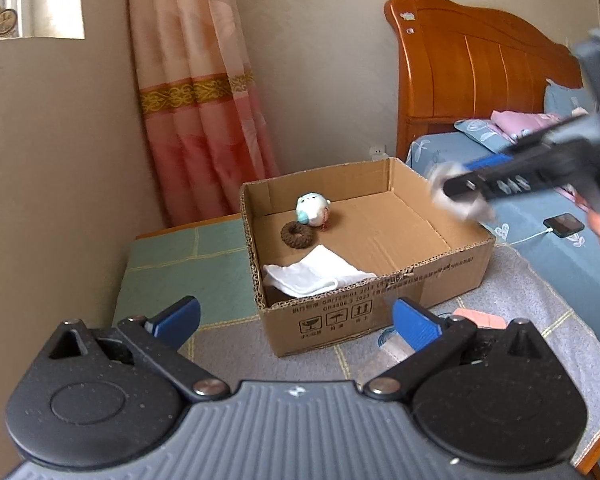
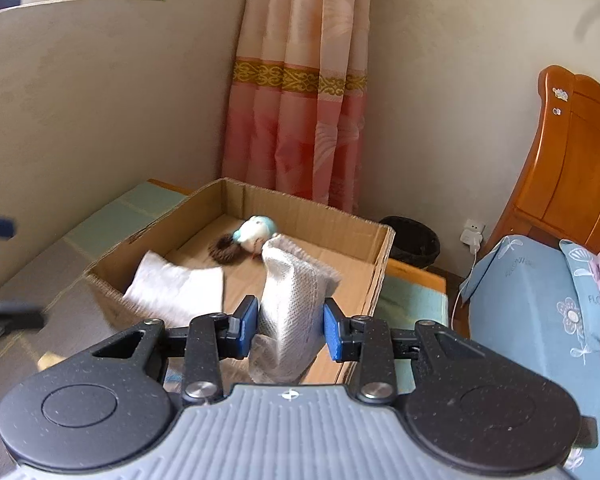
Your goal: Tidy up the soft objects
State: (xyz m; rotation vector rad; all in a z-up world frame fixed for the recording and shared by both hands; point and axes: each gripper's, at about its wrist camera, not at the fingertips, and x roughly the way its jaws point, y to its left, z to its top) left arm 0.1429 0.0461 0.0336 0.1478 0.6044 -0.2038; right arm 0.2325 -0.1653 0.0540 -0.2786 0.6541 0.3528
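Note:
A shallow cardboard box [image 1: 440, 272] [image 2: 380, 264] stands on a cloth-covered low table. Inside lie a white folded cloth [image 1: 316, 274] [image 2: 176, 288], a brown fuzzy ring [image 1: 297, 233] [image 2: 224, 250] and a round blue-white plush toy [image 1: 313, 208] [image 2: 256, 232]. My right gripper [image 2: 290, 326] is shut on a grey-white knitted cloth [image 2: 288, 308] and holds it above the box's right part; in the left wrist view the gripper [image 1: 472, 184] is blurred over the box's right wall. My left gripper [image 1: 296, 322] is open and empty, in front of the box.
A clear plastic item [image 1: 392, 344] and a pink thing [image 1: 480, 318] lie on the grey cloth right of the left gripper. A bed with a wooden headboard [image 1: 472, 68], pillows and a charging phone [image 1: 564, 224] stands to the right. A dark bin [image 2: 414, 240] sits behind the box.

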